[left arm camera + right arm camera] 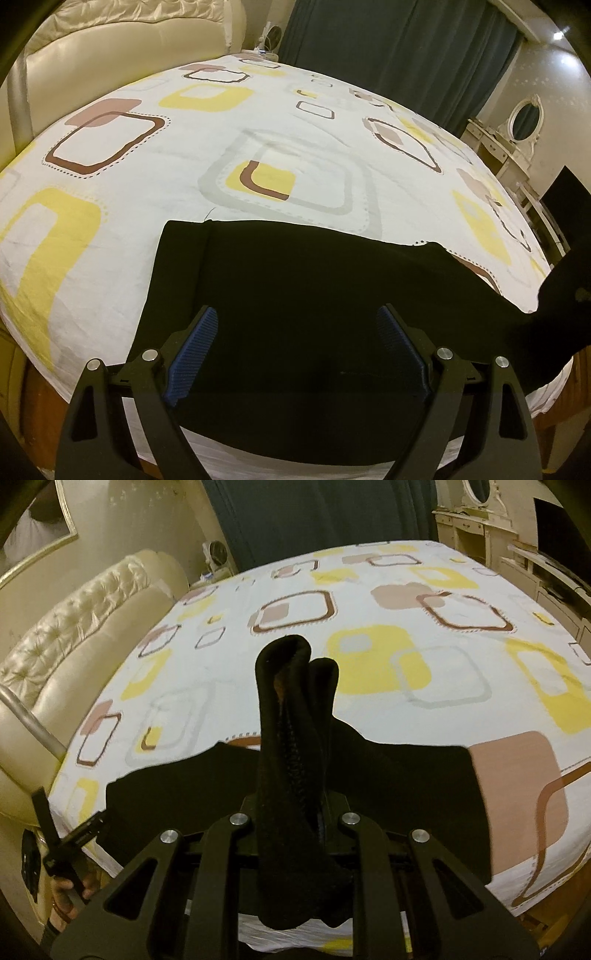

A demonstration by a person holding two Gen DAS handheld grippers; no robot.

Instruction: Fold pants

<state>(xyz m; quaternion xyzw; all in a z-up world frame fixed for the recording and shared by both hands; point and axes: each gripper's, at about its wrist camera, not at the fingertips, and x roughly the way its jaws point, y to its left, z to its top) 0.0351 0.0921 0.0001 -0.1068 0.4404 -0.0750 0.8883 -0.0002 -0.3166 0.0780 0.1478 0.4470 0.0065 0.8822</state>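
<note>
Your black fabric pants (pixel 295 295) lie flat along the near edge of the bed's white sheet with yellow and brown rounded squares (pixel 147 229). Their long axis runs left to right across your left wrist view, parallel to that edge, with one squared end at the left and the other end rising off the sheet toward the right.

Your left gripper (pixel 297 325) hangs above the cloth, its blue ribbed pads (pixel 195 354) spread wide with nothing clamped between them.

Only the right wrist view shows where the raised end goes: your right gripper (pixel 295 812) is clamped tight on a bunched fold of the pants (pixel 291 738), which stands up past the fingers in two rounded lobes. That view also catches your left hand (pixel 66 897) on its tool at lower left, and the cream tufted headboard (pixel 74 627).
</note>
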